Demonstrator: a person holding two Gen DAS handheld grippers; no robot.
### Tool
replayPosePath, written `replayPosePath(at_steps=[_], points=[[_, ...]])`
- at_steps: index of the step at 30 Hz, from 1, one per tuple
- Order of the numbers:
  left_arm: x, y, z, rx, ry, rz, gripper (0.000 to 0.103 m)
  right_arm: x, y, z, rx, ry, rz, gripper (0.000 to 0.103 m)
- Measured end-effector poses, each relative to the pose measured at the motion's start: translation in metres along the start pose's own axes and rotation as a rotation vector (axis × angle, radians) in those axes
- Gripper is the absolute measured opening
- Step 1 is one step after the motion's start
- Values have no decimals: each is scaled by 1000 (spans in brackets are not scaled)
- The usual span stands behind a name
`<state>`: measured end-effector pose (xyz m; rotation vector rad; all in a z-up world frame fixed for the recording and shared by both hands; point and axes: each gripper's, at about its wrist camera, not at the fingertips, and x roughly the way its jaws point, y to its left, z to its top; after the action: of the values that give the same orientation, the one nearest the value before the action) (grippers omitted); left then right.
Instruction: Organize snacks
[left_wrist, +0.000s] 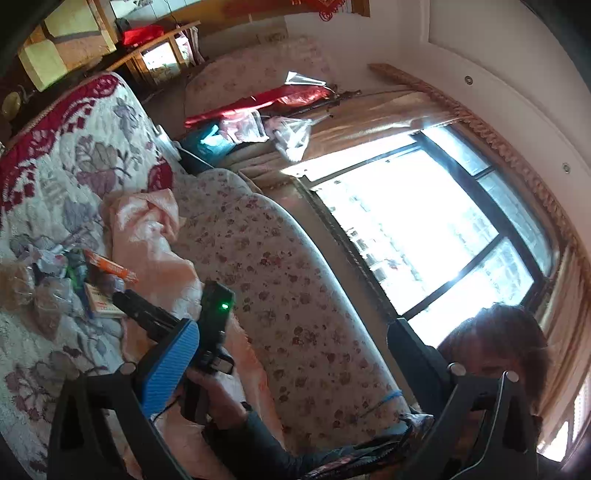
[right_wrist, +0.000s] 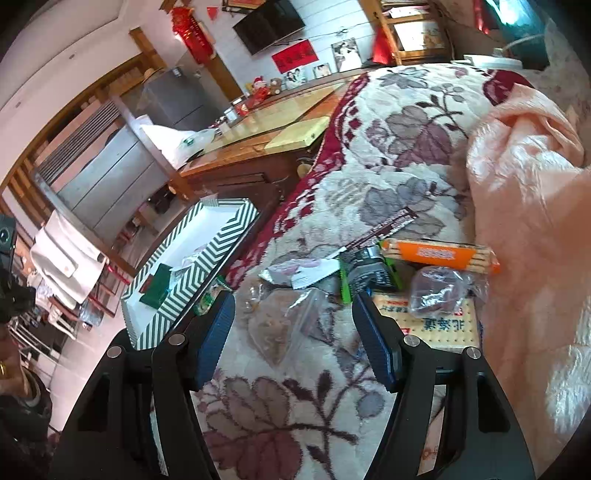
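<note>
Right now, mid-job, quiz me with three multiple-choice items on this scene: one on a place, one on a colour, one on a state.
1. Where does the striped box sit?
A. left of the snack pile
B. on the pink cloth
C. on the windowsill

2. What colour is the long biscuit pack?
A. blue
B. orange
C. black

3. How is the right gripper?
A. shut on a packet
B. jaws apart, nothing between them
C. out of sight

Key: 1 A, the box lies at the blanket's left edge in the right wrist view; 2 B, its wrapper is orange; 3 B, only blanket and a clear bag further off show between the pads.
</note>
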<state>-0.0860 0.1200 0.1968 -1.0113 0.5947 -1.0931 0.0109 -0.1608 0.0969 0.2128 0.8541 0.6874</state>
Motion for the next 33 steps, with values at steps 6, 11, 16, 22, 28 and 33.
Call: replayPosePath(at_steps=[6, 11, 16, 22, 28, 33], points=[[6, -16, -4, 62, 61, -88, 103, 3, 2, -1, -17, 13, 7, 69], [10, -45, -9, 149, 120, -211, 103, 7, 9, -3, -47, 27, 2, 69], [13, -59, -8, 175, 134, -259, 103, 7, 4, -4, -28, 24, 6, 69], [10, -59, -7, 153, 151, -344, 103, 7, -2, -6, -15, 31, 3, 69], [11, -66, -10, 178, 177, -359, 103, 10, -3, -6, -19, 39, 4, 69], [8, -64, -10, 158, 165, -370, 103, 10, -6, -7, -9, 41, -1, 69]])
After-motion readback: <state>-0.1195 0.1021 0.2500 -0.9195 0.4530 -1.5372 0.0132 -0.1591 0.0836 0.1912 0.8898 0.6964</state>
